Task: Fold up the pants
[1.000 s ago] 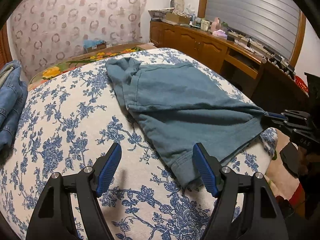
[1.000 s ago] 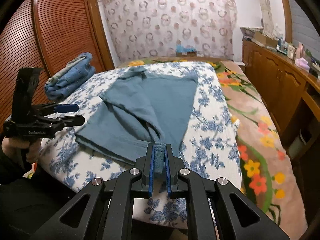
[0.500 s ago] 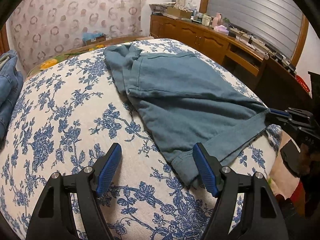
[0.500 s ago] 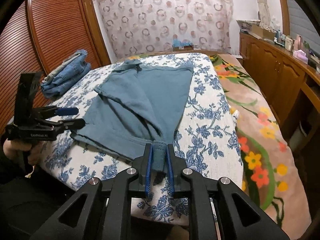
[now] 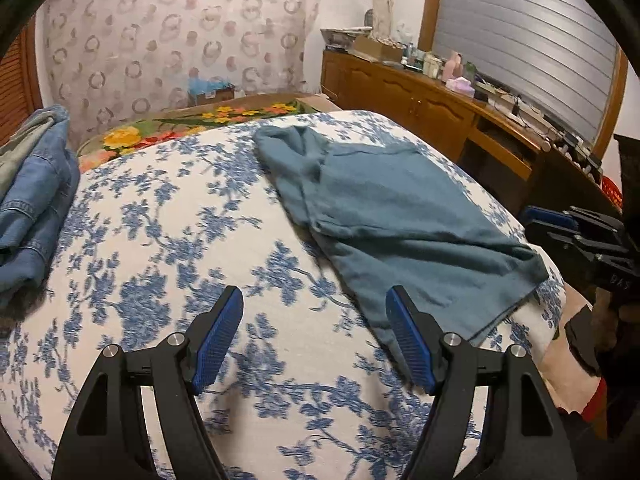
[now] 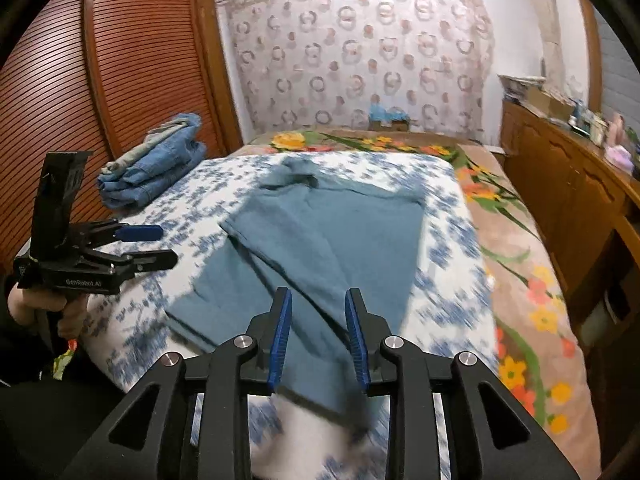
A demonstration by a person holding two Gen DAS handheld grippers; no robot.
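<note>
- The teal pants (image 6: 320, 240) lie on the bed (image 5: 168, 240) with the blue flower cover, partly folded: 1 layer is laid at a slant over the other, and the waist end is bunched at the far side.
- The right gripper (image 6: 319, 336) is released. Its 2 blue pads stand apart and hold nothing; the near corner of the pants lies between and under them, at the bed edge.
- The left gripper (image 5: 314, 336) is also released, with the jaws wide. It hovers over the bare cover, and its right pad is just beside the near hem of the pants (image 5: 400, 232).
- I judge that the step in hand is to take a new hold for the next fold, because neither claw is grasping cloth now.
- To do it well, each gripper should pinch all layers at 1 corner of the near hem, not only the top layer, or else the lower layer will stay behind.
- Both corners should be lifted together and carried toward the waist end, so that the fold line comes straight.
- The slanted layer is better smoothed first; a wrinkle there would be closed inside the fold.
- The folded jeans (image 6: 156, 160) rest well apart at the left, so they are not in the way.
</note>
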